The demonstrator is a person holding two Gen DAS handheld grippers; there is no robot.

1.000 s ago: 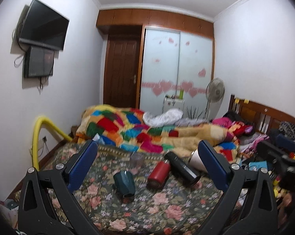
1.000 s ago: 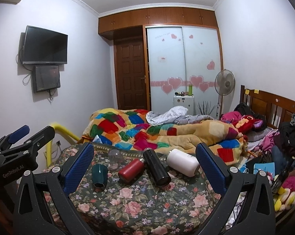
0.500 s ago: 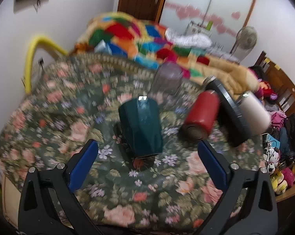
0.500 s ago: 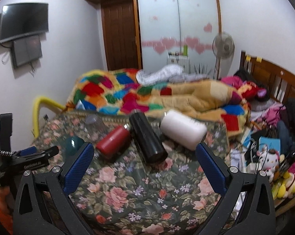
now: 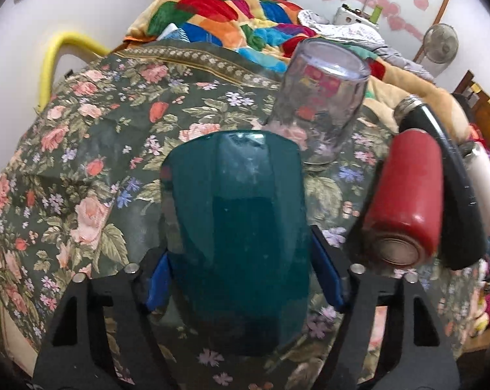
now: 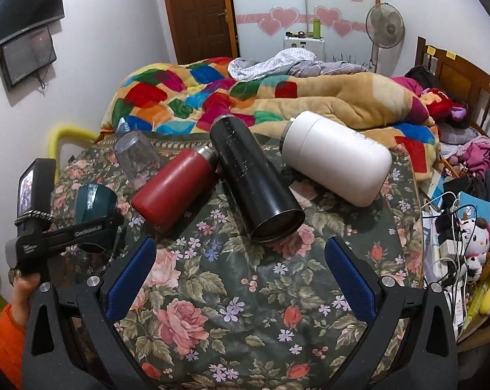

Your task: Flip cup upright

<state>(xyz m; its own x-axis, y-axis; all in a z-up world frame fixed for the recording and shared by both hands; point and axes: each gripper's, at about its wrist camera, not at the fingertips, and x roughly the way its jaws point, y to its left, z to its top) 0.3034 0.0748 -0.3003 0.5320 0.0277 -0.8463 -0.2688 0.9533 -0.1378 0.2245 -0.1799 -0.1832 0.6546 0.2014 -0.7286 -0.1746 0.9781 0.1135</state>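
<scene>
Left gripper (image 5: 245,279), left wrist view: its blue pads (image 5: 157,281) sit on either side of the dark green cup (image 5: 235,227), against or just beside its walls; contact looks made but the pad faces are partly hidden behind the cup. Cup stands upside down on the floral cloth (image 5: 82,162), closed base up. Just behind it, a clear glass (image 5: 319,104), also inverted. To the right a red bottle (image 5: 404,201) lies on its side, base toward the camera, touching a black flask (image 5: 453,195); a white flask (image 5: 485,188) shows at the edge beyond.

Right wrist view: right gripper (image 6: 240,273) wide open, nothing between the fingers, hovering over bare cloth (image 6: 245,292) near the table's front. Left gripper (image 6: 92,224) seen at far left around the green cup (image 6: 92,201). Glass (image 6: 137,159), red bottle (image 6: 173,188), black flask (image 6: 254,178) and white flask (image 6: 336,156) lie in a row behind. A patchwork blanket (image 6: 212,97) covers the bed beyond.
</scene>
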